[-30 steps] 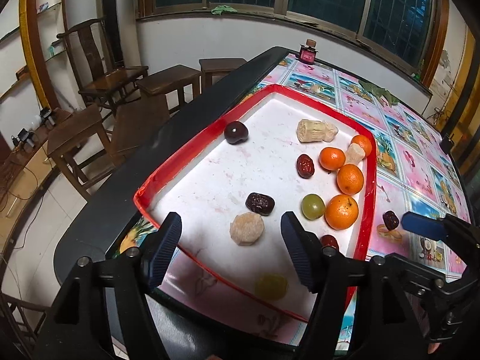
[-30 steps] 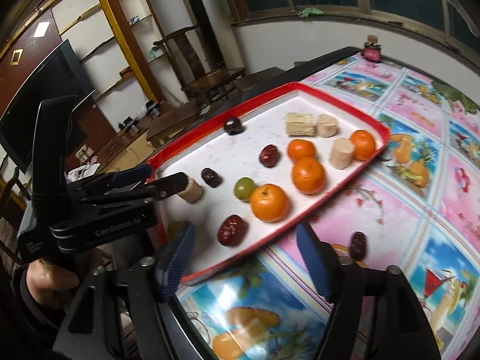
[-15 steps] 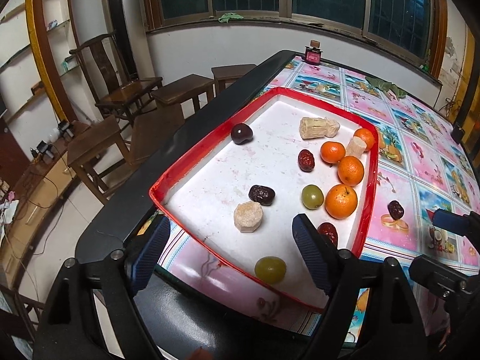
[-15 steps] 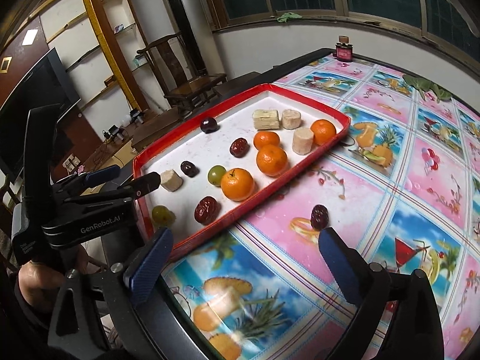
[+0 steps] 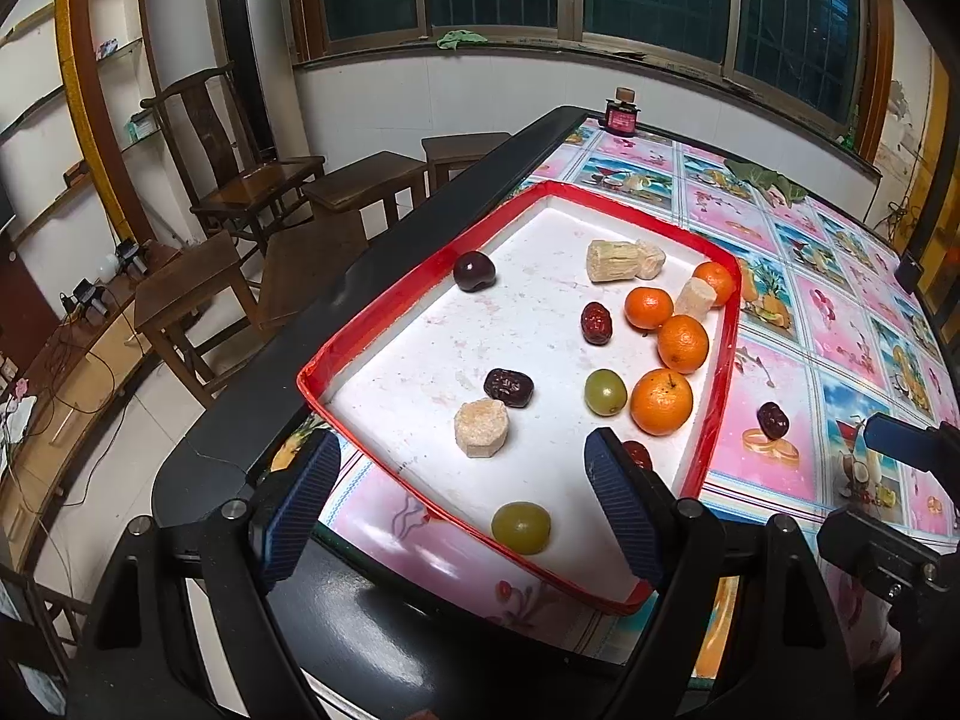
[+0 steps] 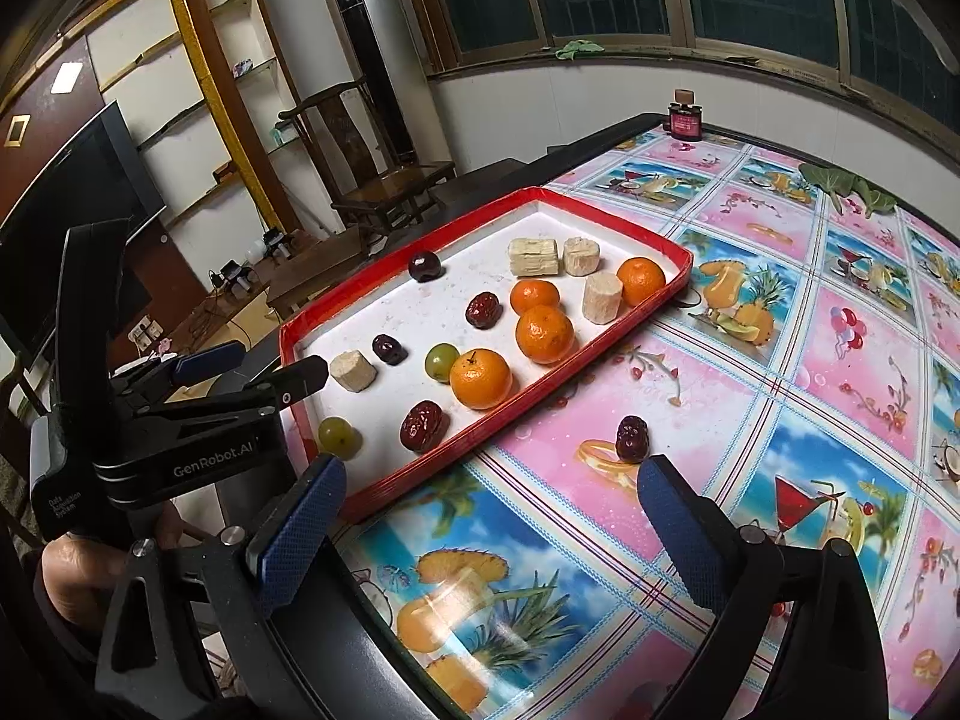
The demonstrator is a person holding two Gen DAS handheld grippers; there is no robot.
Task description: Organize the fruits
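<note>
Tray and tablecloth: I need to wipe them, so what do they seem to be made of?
Tray: probably plastic, with a glossy red rim and a matte white floor. Tablecloth: likely vinyl or oilcloth, since its printed surface shows shiny glare.

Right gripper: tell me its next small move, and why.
Probably ease the right gripper forward and down over the dark date on the tablecloth. It is the only fruit outside the red tray, it lies just ahead, and the fingers are open and empty.

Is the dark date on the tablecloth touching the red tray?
Apart. In the right wrist view, the date lies on the tablecloth with a clear strip of pink cloth between it and the red tray.
</note>
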